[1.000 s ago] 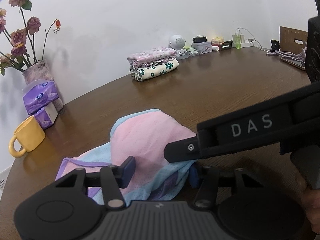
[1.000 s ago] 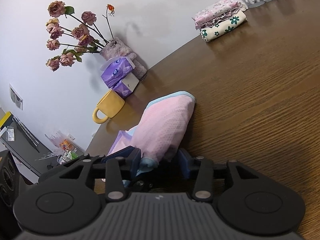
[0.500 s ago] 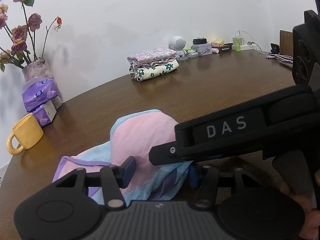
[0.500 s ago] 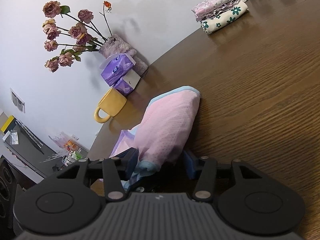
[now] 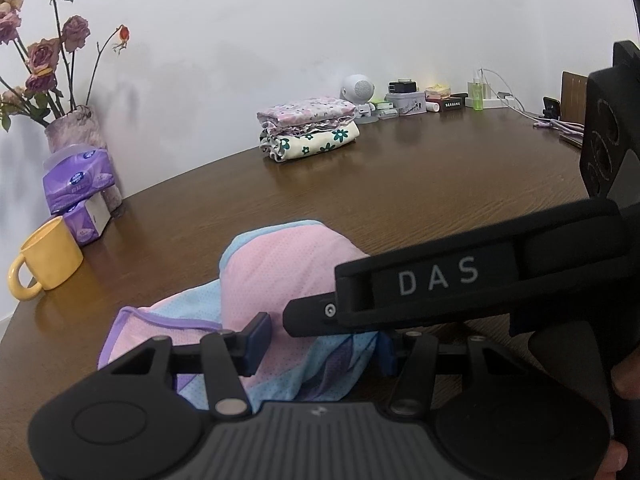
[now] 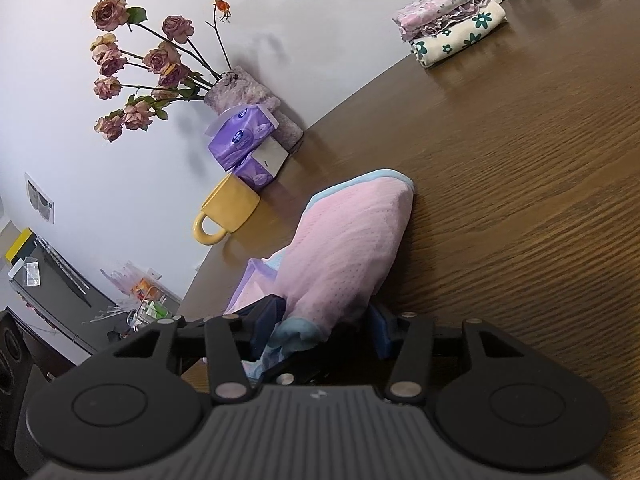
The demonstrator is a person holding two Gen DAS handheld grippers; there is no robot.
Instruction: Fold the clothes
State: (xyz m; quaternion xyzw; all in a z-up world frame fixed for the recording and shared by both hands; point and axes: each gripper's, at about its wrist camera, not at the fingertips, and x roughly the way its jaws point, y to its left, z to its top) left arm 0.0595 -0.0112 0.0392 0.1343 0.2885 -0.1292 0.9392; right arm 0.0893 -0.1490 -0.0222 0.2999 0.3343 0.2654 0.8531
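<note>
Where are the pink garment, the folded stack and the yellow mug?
pink garment (image 6: 352, 240), right wrist view, on its pink upper panel.
folded stack (image 5: 308, 130), left wrist view, on its front side.
yellow mug (image 5: 50, 254), left wrist view, on its body.

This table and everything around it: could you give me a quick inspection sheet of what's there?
Surface: brown wooden table, wood grain visible.
Job's things: pink and blue garment bunched near the front; folded stack of floral clothes near the wall.
Clutter: yellow mug, purple tissue packs, vase of dried roses, small white gadget, boxes and bottles along the wall.
Grippers: left gripper and right gripper each have the garment between their fingers; whether the pads press on it is unclear.
Cables: white and purple cords at the far right.
Surroundings: plain white wall.
</note>
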